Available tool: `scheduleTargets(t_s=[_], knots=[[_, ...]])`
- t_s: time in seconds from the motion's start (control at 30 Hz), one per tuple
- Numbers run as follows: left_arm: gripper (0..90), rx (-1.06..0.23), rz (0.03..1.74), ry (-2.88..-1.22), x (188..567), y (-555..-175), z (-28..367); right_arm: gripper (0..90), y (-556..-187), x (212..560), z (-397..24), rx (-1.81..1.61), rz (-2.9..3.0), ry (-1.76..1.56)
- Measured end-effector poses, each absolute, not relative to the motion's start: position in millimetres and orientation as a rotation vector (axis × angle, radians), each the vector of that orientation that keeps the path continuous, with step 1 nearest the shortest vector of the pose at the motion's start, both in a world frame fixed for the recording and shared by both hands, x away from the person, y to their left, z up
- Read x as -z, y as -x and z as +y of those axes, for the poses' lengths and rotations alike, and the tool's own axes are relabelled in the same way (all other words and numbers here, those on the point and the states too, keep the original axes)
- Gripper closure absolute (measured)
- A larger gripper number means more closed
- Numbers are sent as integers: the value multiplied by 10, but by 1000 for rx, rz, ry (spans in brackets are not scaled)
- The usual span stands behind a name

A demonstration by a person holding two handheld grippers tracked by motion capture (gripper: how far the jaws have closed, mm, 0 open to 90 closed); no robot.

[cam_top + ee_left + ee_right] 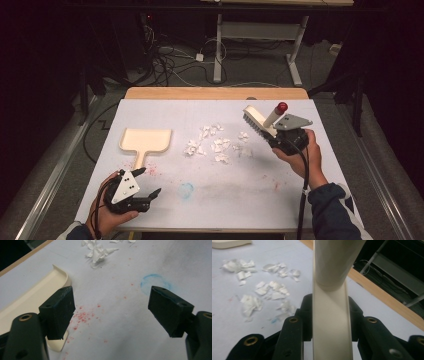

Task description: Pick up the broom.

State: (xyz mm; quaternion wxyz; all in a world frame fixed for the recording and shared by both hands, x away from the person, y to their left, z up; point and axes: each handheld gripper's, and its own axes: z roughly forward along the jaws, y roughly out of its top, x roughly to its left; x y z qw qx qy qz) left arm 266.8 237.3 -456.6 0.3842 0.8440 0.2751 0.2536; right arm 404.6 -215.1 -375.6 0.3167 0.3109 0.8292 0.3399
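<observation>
while the right gripper [278, 134] is clamped on the brush [256, 121], held off the table at three o'clock of the paper scraps [216, 141], sweeping seems about to start; next, bristles drop behind the scraps and push toward the dustpan [146, 141] at nine o'clock. left gripper [148, 182] waits, jaws apart.

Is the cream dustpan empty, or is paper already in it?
Empty: the dustpan shows a bare cream tray, while the torn paper scraps lie apart on the table.
</observation>
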Motion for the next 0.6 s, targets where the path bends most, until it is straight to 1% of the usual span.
scheduleTargets(t_s=[0.27, 0.6], knots=[[202, -651, 713, -2159, 4580, -2649, 2377, 677, -4451, 3848, -1979, -752, 2201, -838], [201, -631, 727, -2174, 4618, -2665, 2384, 677, -4690, 4021, -1850, -701, 2212, -847]])
